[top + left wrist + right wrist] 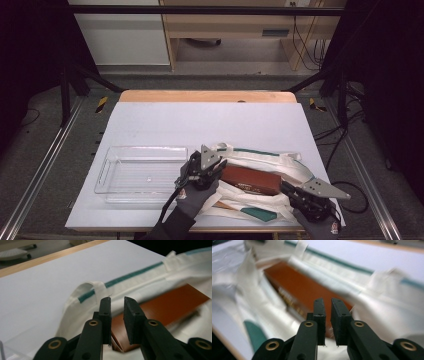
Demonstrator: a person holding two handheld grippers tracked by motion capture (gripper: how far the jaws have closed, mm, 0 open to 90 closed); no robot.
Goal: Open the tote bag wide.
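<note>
High view, item record: a cream cloth bag with teal trim is laid on the near right part of the white worktop. A reddish-brown flat box is lodged in the bag's opening. A clear plastic tray is set just left of the bag.

Left gripper: positioned at the box's left end. In the left gripper view its jaws are seen slightly parted, with nothing pinched between them; the bag's rim and handle loop lie just beyond the tips.

Right gripper: positioned at the box's right end, jaws likewise slightly parted and empty.

Risks, as judged: the loose cloth could be caught along with the box, so that the bag is dragged when the box is lifted; the box could be snagged on a handle loop; a narrow pinch on a smooth edge could slip.

Markings: pale lettering is visible along the box's edge, too blurred to be read. No other writing is legible.
</note>
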